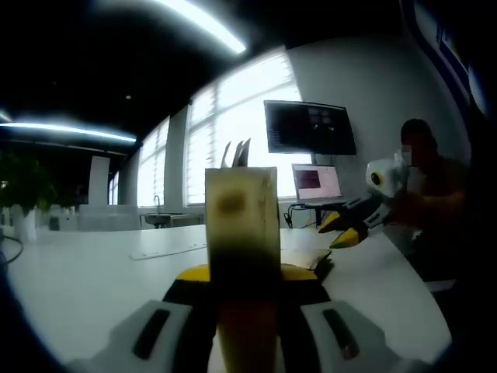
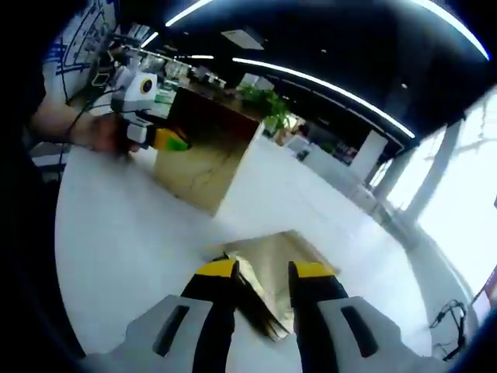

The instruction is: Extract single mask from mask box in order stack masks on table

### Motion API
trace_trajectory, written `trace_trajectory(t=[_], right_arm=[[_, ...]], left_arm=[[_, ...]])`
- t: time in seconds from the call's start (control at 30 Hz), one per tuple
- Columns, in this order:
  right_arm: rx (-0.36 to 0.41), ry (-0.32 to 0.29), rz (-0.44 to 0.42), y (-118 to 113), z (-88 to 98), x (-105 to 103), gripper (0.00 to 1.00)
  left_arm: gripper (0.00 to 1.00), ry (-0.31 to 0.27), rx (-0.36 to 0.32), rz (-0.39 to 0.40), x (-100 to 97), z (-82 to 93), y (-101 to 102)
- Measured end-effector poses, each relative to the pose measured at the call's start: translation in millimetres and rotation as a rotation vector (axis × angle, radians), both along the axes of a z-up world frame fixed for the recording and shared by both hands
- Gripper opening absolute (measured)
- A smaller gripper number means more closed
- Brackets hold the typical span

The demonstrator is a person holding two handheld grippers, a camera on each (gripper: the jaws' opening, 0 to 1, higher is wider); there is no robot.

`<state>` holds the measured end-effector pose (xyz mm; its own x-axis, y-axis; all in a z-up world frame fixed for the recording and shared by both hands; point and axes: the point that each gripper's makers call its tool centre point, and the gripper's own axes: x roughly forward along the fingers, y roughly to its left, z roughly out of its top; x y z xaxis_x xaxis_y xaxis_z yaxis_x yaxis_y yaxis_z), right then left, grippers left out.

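The mask box [image 1: 241, 225], a tall tan carton, stands upright on the white table [image 1: 85, 280] between my left gripper's [image 1: 245, 273] jaws, which are shut on its sides. White mask edges stick out of its top. In the right gripper view the same mask box [image 2: 203, 159] sits far left with the left gripper [image 2: 159, 140] and a hand clamped on it. My right gripper [image 2: 264, 270] hovers low over a flat stack of masks [image 2: 273, 252] on the table, jaws apart on either side of the stack's near end. That right gripper [image 1: 343, 228] also appears beyond the box.
A person sits at the table's right end [image 1: 423, 186]. A laptop [image 1: 317, 185] and a wall monitor [image 1: 309, 128] stand behind. A flat pale strip [image 1: 167, 250] lies left of the box. Potted plants [image 2: 268, 105] and more tables lie beyond the table [image 2: 116, 249].
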<state>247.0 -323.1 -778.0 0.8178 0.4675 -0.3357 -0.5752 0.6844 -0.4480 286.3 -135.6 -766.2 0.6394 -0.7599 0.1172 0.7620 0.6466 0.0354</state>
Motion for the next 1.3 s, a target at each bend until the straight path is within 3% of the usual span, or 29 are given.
trace_trajectory(t=[0.17,0.3,0.83,0.97,1.1,1.3], right_arm=[[0.052,-0.019,0.019,7,15.9,-13,0.24],[0.162,-0.026,0.034,15,24.1,-18,0.25],[0.435,-0.006,0.024,16,8.2,-17,0.30],[0.468,-0.023,0.028,13,7.3,-15,0.30],[0.473,-0.079,0.069,14,8.3,-16,0.30],[0.520,-0.038,0.056,9,-9.4,-10,0.30]], left_arm=[[0.31,-0.001,0.001,0.001,0.1,0.2,0],[0.31,-0.001,0.001,0.001,0.2,0.1,0],[0.31,0.002,-0.002,0.002,-1.8,-1.1,-1],[0.31,0.002,0.000,0.002,-2.1,-1.9,-1],[0.31,0.003,0.000,0.001,-2.3,-2.2,-1],[0.31,0.005,-0.001,0.001,-3.3,-2.2,-2]])
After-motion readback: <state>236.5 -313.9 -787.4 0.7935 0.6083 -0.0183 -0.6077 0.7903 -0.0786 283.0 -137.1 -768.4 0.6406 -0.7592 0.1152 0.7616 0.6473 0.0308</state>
